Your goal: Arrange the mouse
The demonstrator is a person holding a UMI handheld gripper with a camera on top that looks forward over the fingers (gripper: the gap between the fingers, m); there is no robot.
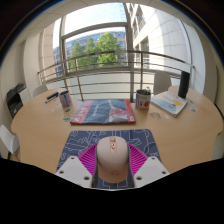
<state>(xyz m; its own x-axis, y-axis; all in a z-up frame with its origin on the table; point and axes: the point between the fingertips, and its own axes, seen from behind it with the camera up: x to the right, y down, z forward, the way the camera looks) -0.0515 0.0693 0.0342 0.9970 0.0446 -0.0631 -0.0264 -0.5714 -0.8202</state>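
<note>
- On the mat (112, 146), near its front edge, my gripper (113, 163) pinches the mouse (113, 160).
- If my fingers loosen, the mouse may slip and land crooked.

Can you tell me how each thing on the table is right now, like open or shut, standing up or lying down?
Gripper: shut on the mouse, both pink pads pressing its sides.
Beige computer mouse: held between the fingers, over the mat.
Patterned blue-grey mouse mat: lying flat on the round wooden table.
Red and blue book: closed, lying flat.
Metal can: standing upright.
</note>
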